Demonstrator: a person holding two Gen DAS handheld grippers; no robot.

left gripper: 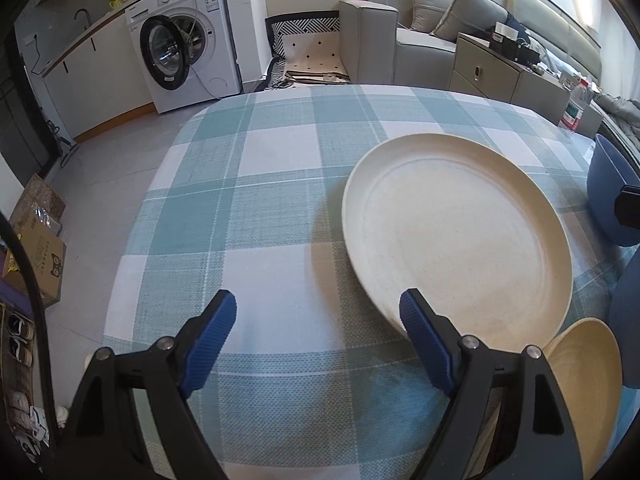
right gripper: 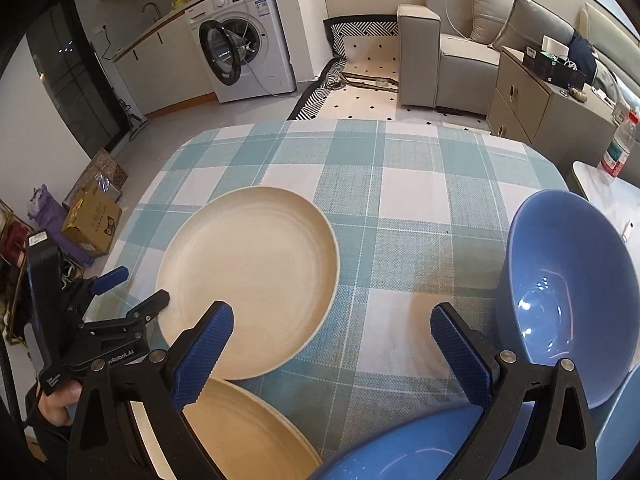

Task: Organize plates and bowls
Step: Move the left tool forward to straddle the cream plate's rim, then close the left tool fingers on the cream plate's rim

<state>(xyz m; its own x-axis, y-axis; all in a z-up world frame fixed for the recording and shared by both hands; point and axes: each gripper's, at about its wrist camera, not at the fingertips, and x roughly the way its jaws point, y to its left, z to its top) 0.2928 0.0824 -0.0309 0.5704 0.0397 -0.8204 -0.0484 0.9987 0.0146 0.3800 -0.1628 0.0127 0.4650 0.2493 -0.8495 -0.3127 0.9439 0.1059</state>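
**Plates and bowls on the checked bench: stock at hand, none yet grouped**

- Bench (right gripper: 420, 208): covered in a blue-and-white checked woven cloth; carries all the tableware at its near half, far half bare.
- Large round cream plate (right gripper: 248, 280): flat on the cloth, left of centre, empty. Set apart from the other pieces, probably awaiting stacking.
- Smaller tan-yellow round plate (right gripper: 244, 436): near edge, just beside the cream plate's near rim, empty; contact between the two cannot be told.
- Deep light-blue round bowl (right gripper: 568, 292): at the right, seemingly tipped with its mouth toward the camera; glossy inside, nothing in it.
- Second blue bowl (right gripper: 408, 444): near edge, partly hidden under the right tool; what shows of it is empty.
- Left hand-held gripper (left gripper: 316, 312): blue ribbed pads spread wide over bare cloth, nothing between them; the right-side pad sits at the cream plate's near rim, likely lining up to take that rim.
- Right hand-held gripper (right gripper: 332, 328): pads likewise wide, holding nothing, poised over cloth between plates and bowls.
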